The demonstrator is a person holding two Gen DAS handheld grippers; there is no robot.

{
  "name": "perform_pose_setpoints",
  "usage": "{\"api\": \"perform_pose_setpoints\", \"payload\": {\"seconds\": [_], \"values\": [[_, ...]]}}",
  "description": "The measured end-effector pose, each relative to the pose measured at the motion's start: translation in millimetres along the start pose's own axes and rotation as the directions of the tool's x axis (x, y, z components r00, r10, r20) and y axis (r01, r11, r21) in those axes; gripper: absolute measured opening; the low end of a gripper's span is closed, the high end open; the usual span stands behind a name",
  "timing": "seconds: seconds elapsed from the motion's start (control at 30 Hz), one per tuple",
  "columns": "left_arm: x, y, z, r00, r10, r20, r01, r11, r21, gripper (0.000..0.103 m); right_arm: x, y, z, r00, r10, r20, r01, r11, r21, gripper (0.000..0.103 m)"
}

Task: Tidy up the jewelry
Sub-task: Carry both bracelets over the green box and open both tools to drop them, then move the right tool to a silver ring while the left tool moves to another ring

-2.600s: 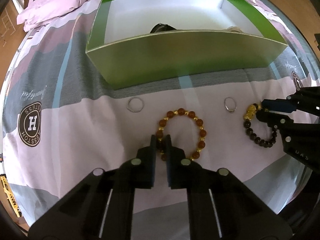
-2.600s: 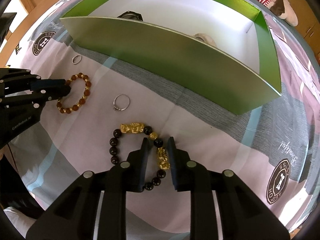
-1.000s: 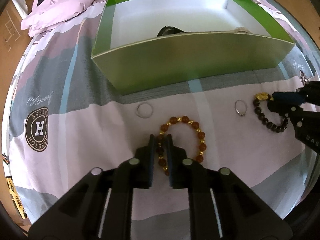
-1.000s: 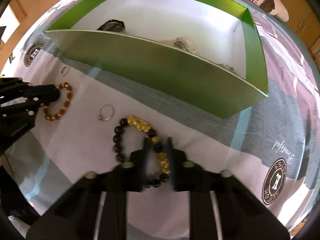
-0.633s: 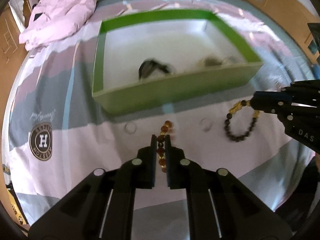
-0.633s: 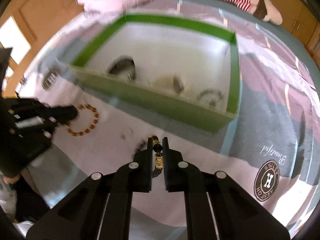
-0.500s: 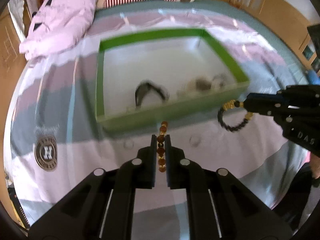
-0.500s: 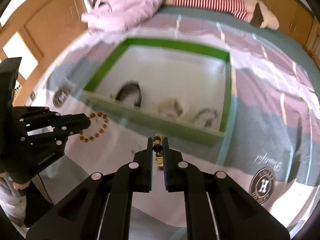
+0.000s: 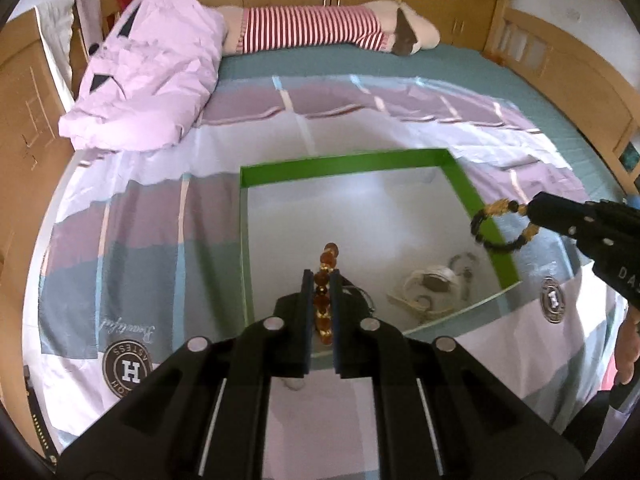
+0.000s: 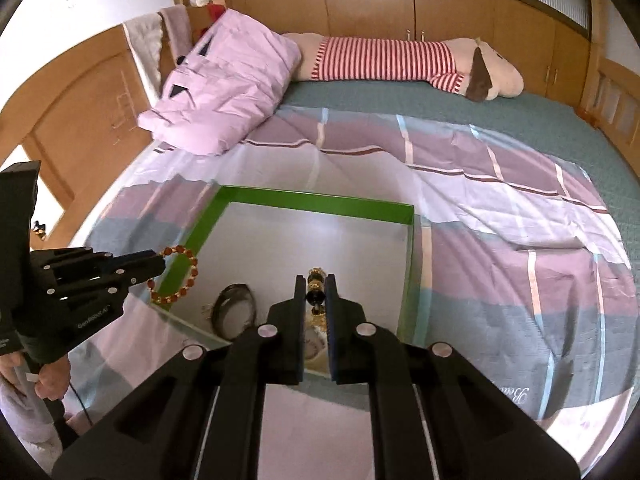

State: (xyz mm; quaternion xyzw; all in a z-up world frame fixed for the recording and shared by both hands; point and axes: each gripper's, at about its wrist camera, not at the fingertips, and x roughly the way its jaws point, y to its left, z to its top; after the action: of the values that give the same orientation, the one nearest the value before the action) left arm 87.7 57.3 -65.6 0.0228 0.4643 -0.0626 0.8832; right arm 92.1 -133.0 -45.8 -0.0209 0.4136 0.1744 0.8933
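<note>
Amber beads hang pinched between the jaws of the left hand-held gripper (image 9: pixel 320 312): this bracelet (image 9: pixel 325 292) is carried in the air above the green box (image 9: pixel 486 222), over its white floor near the front wall. The right hand-held gripper (image 10: pixel 316 308) is likewise clamped on the dark bracelet (image 9: pixel 498 226), whose gold charms dangle over the box's right wall in the left view. Both loops are gripped by one short stretch of beads, likely so the rest hangs free and drops cleanly once let go. Inside the box lie a dark band (image 10: pixel 236 308) and a pale tangle of pieces (image 9: pixel 430 286), so each drop probably wants a bare patch. The box sits on the bed (image 10: pixel 500 216), a soft base that could tip if nudged.
</note>
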Motion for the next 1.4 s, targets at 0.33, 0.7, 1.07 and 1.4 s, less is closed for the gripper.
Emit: {"api": "perform_pose_setpoints", "payload": {"seconds": [0.33,0.7,1.07,1.4], "values": [[39,13,-15,0.996,0.027,-0.082,-0.031,0.999,-0.045,0.026,31,-15,-11,0.996,0.006,-0.088,0.001,0.997,0.076,0.04],[-1,17,-55,0.995,0.022,-0.1,-0.024,1.0,-0.014,0.037,13,30,-50,0.963,0.228,-0.142,-0.229,0.973,0.009,0.04],[80,28,-106,0.947,0.034,-0.318,-0.05,0.998,-0.041,0.044,99,54,-108,0.933,0.102,-0.345,-0.146,0.984,-0.104,0.04],[77,68,-113,0.916,0.23,-0.33,-0.242,0.97,0.005,0.068,106,46,-109,0.918,0.082,-0.387,-0.118,0.99,-0.071,0.048]]}}
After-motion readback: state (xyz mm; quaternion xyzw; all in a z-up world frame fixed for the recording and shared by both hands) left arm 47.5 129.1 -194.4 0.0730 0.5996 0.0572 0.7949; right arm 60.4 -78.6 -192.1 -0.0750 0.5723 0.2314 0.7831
